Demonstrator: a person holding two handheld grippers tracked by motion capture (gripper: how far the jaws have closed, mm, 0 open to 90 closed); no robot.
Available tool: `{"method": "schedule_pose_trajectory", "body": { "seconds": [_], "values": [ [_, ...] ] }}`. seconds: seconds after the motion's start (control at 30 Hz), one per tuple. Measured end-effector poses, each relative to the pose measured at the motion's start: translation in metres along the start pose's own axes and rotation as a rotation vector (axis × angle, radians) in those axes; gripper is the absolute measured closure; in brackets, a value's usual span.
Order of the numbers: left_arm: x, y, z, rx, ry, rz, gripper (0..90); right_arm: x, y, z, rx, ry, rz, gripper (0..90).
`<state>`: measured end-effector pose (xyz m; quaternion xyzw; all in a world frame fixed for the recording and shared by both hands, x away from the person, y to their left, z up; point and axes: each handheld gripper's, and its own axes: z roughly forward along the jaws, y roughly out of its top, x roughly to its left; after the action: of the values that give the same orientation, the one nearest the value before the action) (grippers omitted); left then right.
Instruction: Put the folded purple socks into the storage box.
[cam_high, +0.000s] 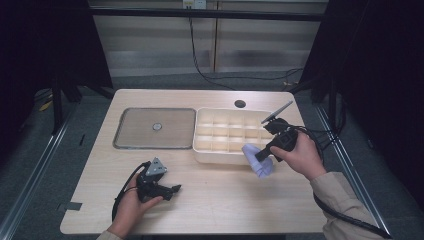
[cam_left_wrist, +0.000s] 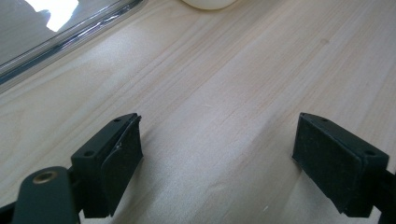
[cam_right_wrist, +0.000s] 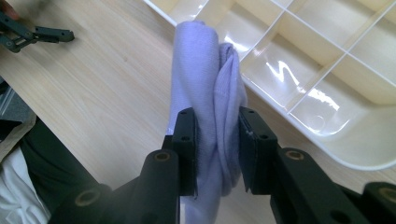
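Cloth (cam_right_wrist: 210, 93) beside compartment box (cam_right_wrist: 355, 154)

light: overhead, surface (cam_high: 220, 200) bright, room around it dark | glare: white patch on metal tray (cam_left_wrist: 51, 9), glints in white divided box (cam_right_wrist: 280, 70) | shadows: soft, short | focus: high view soft and grainy; near tool jaws slightly blurred in both gripper views
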<state>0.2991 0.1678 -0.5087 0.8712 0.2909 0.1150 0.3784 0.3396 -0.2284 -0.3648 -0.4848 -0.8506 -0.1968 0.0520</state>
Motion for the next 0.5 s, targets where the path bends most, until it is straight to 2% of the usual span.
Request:
{"method": "schedule_pose_trajectory", "body": {
  "seconds": [0.5],
  "values": [
    [0.000, 0.000, 0.000, 0.000, 0.004, 0.002, 14.8, -0.012, 0.010, -0.010, -0.008, -0.038, 0.025, 69.9]
  ]
}}
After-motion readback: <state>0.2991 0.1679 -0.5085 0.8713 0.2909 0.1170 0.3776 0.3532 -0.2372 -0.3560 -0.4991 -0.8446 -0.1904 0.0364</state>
